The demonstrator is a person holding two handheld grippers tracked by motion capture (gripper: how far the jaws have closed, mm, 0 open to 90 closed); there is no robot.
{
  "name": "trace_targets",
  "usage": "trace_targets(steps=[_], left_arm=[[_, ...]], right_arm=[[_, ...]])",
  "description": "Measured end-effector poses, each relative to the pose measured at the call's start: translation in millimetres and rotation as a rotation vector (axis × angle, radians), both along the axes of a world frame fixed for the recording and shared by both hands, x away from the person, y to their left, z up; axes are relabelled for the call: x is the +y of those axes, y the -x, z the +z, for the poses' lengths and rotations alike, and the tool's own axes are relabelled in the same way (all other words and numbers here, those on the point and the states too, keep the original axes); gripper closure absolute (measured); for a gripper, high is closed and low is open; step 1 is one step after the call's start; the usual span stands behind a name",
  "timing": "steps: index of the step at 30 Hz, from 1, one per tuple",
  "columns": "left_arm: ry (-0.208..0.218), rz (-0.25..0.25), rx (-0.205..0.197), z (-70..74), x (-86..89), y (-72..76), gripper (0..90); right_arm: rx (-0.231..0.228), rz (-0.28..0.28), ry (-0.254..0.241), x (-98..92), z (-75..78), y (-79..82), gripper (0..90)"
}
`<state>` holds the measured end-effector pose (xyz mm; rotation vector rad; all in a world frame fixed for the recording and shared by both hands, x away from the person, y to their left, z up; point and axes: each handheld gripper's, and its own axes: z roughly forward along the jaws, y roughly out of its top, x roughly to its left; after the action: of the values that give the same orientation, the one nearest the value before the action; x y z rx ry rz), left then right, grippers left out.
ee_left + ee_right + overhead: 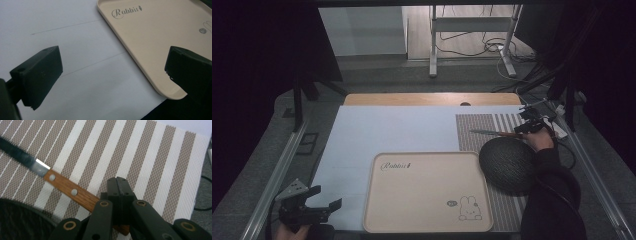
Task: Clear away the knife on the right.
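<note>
- Two tools are at work, and the coming move turns on how the knife [494, 133] lies against the right tool [528, 127].
- In the high view the knife rests on the striped mat [477, 125] at the far right of the desk [412, 99]; its long axis runs nearly level across the picture, blade toward the left, wooden handle toward the right tool.
- In the right gripper view the right tool [119, 185] has its jaws drawn together, pads meeting over the butt end of the knife handle [70, 188]; the handle passes under the jaws, so I judge it gripped at that end, though the actual contact is hidden.
- Blade and most of the handle stretch away from that tool, up and left in its own view, still lying flat on the mat.
- Just on the near side of the knife sits a dark round dome [508, 165], close to the handle; whether they touch cannot be told.
- At the near left corner, the left tool [314, 207] has its jaws standing wide with nothing between them, hovering above the white sheet [75, 62] beside the corner of the beige tray [155, 45].
- Right hand is by far the nearer to the knife; the left is well apart from it, across the tray.
</note>
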<state>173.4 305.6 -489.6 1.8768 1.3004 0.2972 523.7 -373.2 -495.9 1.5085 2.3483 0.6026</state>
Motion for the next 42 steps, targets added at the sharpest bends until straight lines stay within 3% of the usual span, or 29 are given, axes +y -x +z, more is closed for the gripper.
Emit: trace_targets(steps=[15,22,25,29,33,39,42], left_arm=[[-0.012,-0.007,-0.001,0.4,-1.6,-0.3,1.7],[-0.013,-0.008,-0.002,0.4,-1.7,-0.5,1.7],[-0.015,-0.008,-0.002,0.4,-1.9,-0.5,1.7],[-0.014,-0.007,-0.002,0.4,-1.8,-0.6,1.7],[-0.014,-0.007,-0.001,0.4,-1.9,-0.6,1.7],[-0.013,-0.007,-0.001,0.4,-1.6,-0.6,1.7],[-0.012,-0.007,-0.001,0.3,-1.5,-0.6,1.7]], right_arm=[[0.078,0.058,-0.012,-0.7,3.2,20.7,89.5],[0.084,0.055,-0.013,-1.2,3.7,22.2,88.8],[0.061,0.041,-0.006,-1.7,8.1,21.0,81.1],[0.019,0.012,-0.07,-2.4,17.9,19.6,67.9],[0.019,0.018,-0.102,3.3,22.0,16.6,44.3],[-0.008,0.043,-0.052,21.9,20.9,11.4,14.3],[-0.006,0.055,-0.016,32.2,19.5,8.7,4.7]])
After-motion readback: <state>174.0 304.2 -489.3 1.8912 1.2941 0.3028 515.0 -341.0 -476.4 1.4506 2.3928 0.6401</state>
